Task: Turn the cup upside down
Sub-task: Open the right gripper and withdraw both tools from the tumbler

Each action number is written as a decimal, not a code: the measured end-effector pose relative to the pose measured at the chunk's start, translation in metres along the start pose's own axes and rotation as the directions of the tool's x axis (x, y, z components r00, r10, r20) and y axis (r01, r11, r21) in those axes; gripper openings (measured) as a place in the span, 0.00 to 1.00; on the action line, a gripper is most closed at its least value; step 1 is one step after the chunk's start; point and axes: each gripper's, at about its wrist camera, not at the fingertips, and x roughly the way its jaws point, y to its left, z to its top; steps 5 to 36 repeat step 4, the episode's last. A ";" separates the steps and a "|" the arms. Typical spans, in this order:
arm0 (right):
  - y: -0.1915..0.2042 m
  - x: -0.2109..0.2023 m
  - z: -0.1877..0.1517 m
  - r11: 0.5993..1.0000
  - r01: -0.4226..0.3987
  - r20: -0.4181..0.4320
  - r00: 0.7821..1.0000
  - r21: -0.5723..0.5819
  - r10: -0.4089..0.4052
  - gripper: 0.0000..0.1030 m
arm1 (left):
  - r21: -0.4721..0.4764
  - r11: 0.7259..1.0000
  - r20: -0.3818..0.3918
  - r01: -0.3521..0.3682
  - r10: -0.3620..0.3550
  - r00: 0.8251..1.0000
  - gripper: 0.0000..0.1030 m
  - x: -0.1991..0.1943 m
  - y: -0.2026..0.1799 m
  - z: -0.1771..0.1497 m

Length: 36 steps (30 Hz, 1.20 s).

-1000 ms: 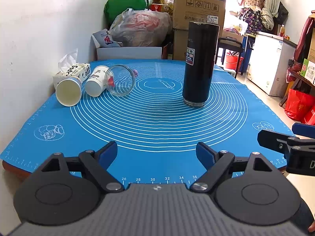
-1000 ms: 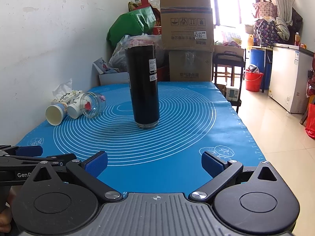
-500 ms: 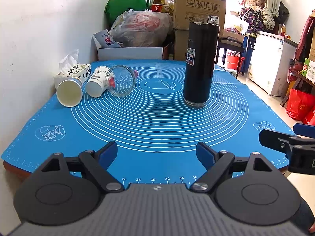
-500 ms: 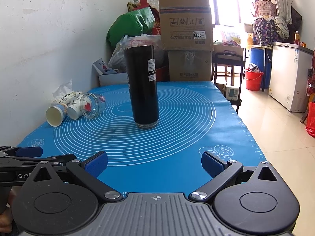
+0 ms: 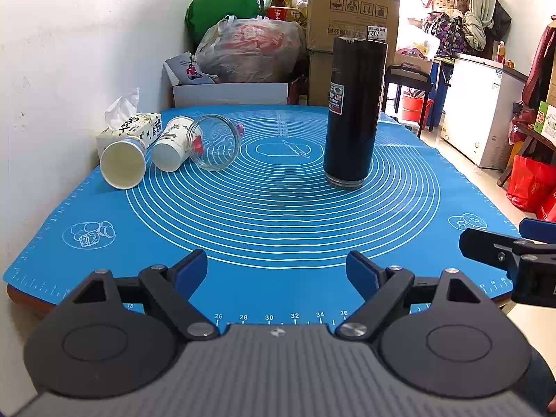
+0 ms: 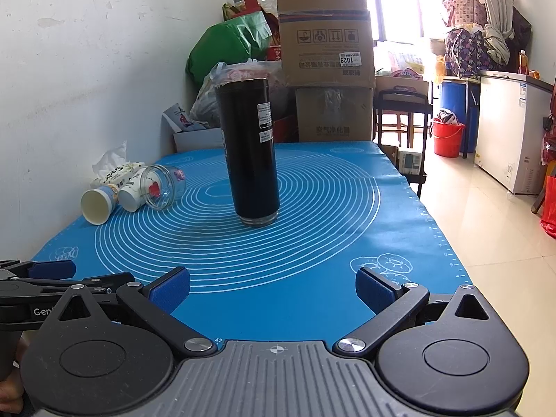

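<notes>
Left wrist view: tall black cylindrical cup [image 5: 354, 114] stands on the blue-matted desk [image 5: 278, 229], which end up unclear. Left gripper [image 5: 277, 271] and right gripper [image 6: 272, 290], both spread and empty, hover well short.

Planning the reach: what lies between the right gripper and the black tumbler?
Only bare blue mat between right gripper and black tumbler, per the right wrist view.

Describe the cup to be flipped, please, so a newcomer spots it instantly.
On the blue mat, look right of the middle. The cup stands upright there, alone. Unlike the small cups and glass jar lying sideways by the wall, it is tall and black.
</notes>
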 end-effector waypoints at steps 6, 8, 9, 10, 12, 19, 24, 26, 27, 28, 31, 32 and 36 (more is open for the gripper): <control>0.000 0.000 0.000 1.000 0.000 0.000 1.000 0.001 0.000 1.00 | 0.001 1.000 0.001 -0.002 0.002 1.000 0.84 0.000 -0.001 0.000; 0.000 0.000 0.000 1.000 0.000 0.000 1.000 0.001 0.000 1.00 | 0.001 1.000 0.001 -0.002 0.002 1.000 0.84 0.000 -0.001 0.000; 0.000 0.000 0.000 1.000 0.000 0.000 1.000 0.001 0.000 1.00 | 0.001 1.000 0.001 -0.002 0.002 1.000 0.84 0.000 -0.001 0.000; 0.000 0.000 0.000 1.000 0.000 0.000 1.000 0.001 0.000 1.00 | 0.001 1.000 0.001 -0.002 0.002 1.000 0.84 0.000 -0.001 0.000; 0.000 0.000 0.000 1.000 0.000 0.000 1.000 0.001 0.000 1.00 | 0.001 1.000 0.001 -0.002 0.002 1.000 0.84 0.000 -0.001 0.000; 0.000 0.000 0.000 1.000 0.000 0.000 1.000 0.001 0.000 1.00 | 0.001 1.000 0.001 -0.002 0.002 1.000 0.84 0.000 -0.001 0.000; 0.000 0.000 0.000 1.000 0.000 0.000 1.000 0.001 0.000 1.00 | 0.001 1.000 0.001 -0.002 0.002 1.000 0.84 0.000 -0.001 0.000; 0.000 0.000 0.000 1.000 0.000 0.000 1.000 0.001 0.000 1.00 | 0.001 1.000 0.001 -0.002 0.002 1.000 0.84 0.000 -0.001 0.000; 0.000 0.000 0.000 1.000 0.000 0.000 1.000 0.001 0.000 1.00 | 0.001 1.000 0.001 -0.002 0.002 1.000 0.84 0.000 -0.001 0.000; 0.000 0.000 0.000 1.000 0.000 0.000 1.000 0.001 0.000 1.00 | 0.001 1.000 0.001 -0.002 0.002 1.000 0.84 0.000 -0.001 0.000; 0.000 0.000 0.000 1.000 0.000 0.000 1.000 0.001 0.000 1.00 | 0.001 1.000 0.001 -0.002 0.002 1.000 0.84 0.000 -0.001 0.000; 0.000 0.000 0.000 1.000 0.000 0.000 1.000 0.001 0.000 1.00 | 0.001 1.000 0.001 -0.002 0.002 1.000 0.84 0.000 -0.001 0.000; 0.000 0.000 0.000 1.000 0.000 0.000 1.000 0.001 0.000 1.00 | 0.001 1.000 0.001 -0.002 0.002 1.000 0.84 0.000 -0.001 0.000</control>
